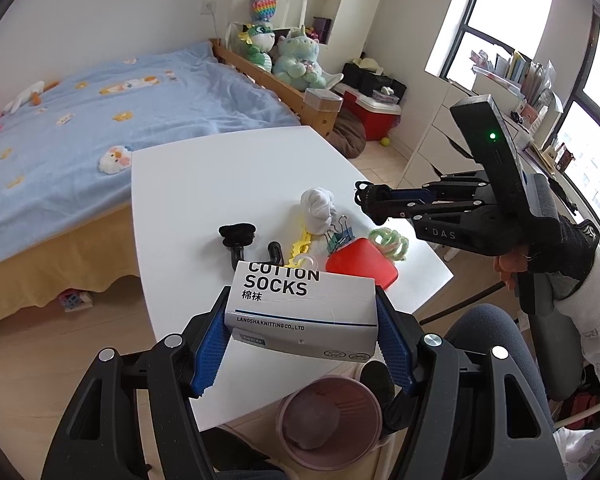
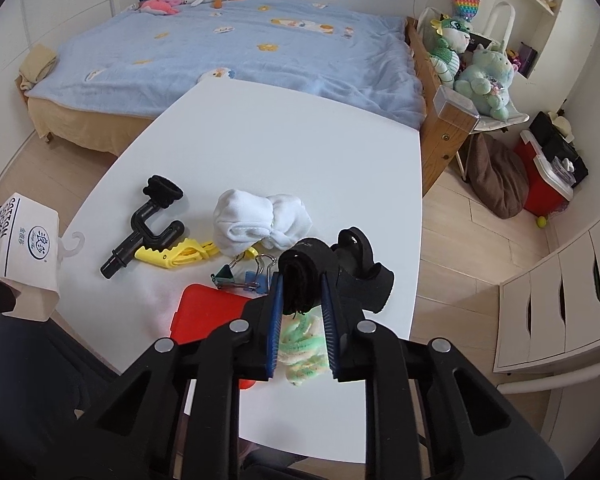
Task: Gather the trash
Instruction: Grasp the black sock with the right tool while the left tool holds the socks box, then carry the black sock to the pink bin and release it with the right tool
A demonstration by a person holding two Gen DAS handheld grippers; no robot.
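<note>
My left gripper [image 1: 300, 344] is shut on a white "Cotton Socks" box [image 1: 300, 312] and holds it above the near table edge, over a pink bin [image 1: 328, 420]. The box also shows at the left of the right wrist view [image 2: 24, 256]. My right gripper [image 2: 302, 320] is shut on a black foam piece [image 2: 324, 276] above the table; it shows in the left wrist view [image 1: 370, 200]. On the white table [image 2: 280, 140] lie a white rolled sock [image 2: 260, 220], a black plastic part [image 2: 148, 220], a yellow clip [image 2: 176, 256], binder clips [image 2: 244, 276], a red lid [image 2: 208, 312] and a green fuzzy scrunchie [image 2: 304, 356].
A bed with a blue blanket [image 2: 240, 52] stands beyond the table. Plush toys [image 2: 484, 76], a red cooler [image 2: 544, 184] and a brown cushion [image 2: 496, 180] sit at the right. White drawers [image 2: 560, 300] stand at the far right. The pink bin holds a brownish lump [image 1: 312, 420].
</note>
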